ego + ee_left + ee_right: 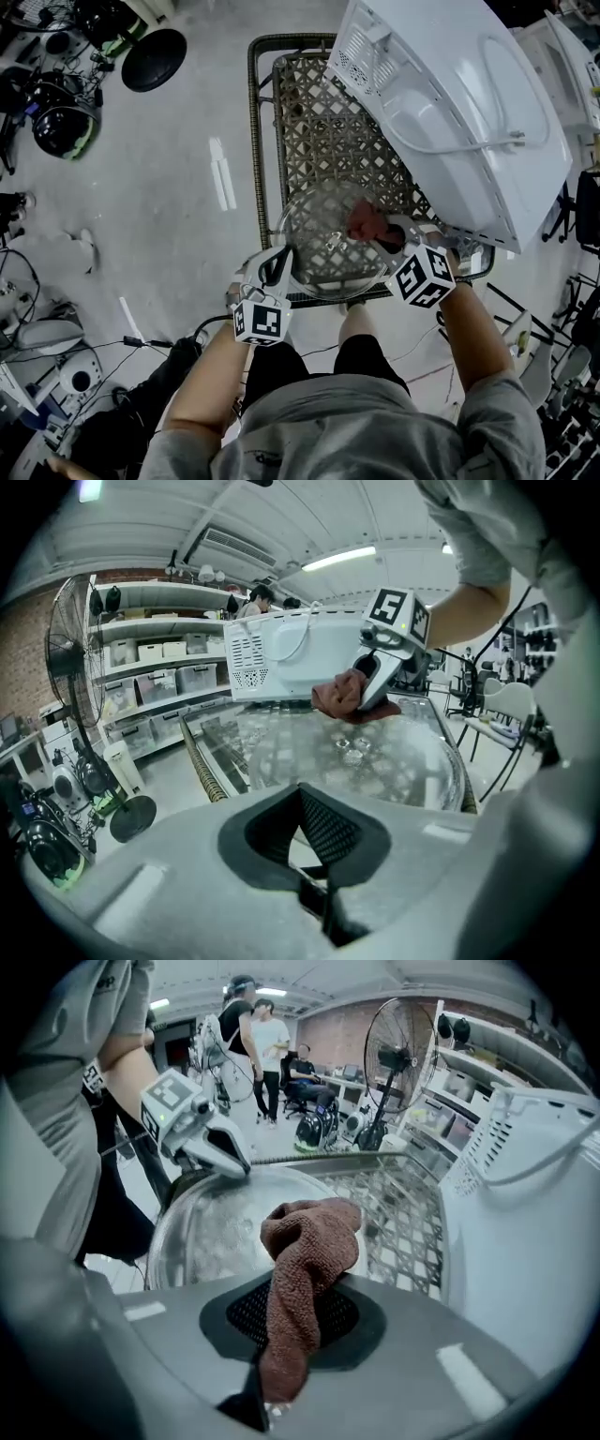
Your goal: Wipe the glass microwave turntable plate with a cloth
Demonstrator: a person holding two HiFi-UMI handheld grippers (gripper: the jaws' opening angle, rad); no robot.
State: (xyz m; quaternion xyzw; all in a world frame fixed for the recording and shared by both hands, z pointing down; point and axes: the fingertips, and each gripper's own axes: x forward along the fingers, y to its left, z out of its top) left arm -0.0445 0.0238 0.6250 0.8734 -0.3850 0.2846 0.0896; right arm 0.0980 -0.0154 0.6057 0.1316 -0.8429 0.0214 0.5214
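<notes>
Grey concrete floor (187, 234) spreads round a lattice-topped surface (319, 122) under clear glass, with cables and gear scattered at the left; a white microwave (450, 103) stands on the surface's far right part; the glass plate (314, 239) lies flat on the near end of the surface, just beside the microwave, its near rim at the surface's edge; the left tongs (274, 270) meet the plate at its near left rim, jaws drawn together and seemingly pinching that rim, the marker cube just behind them; the right tongs (386, 234) are clamped tight on a red-brown cloth (366, 222), whose bunched end sticks out past the jaws and rests on the far right part of the plate, close to the microwave; the left gripper view shows the cloth pressed to the glass under the right tongs; both forearms reach in from the bottom of the head view, one at each side of the plate; behind, shelves (159, 667) hold boxes, a standing fan (398, 1063) rises near a brick wall, and people (258, 1044) stand well apart from the surface
</notes>
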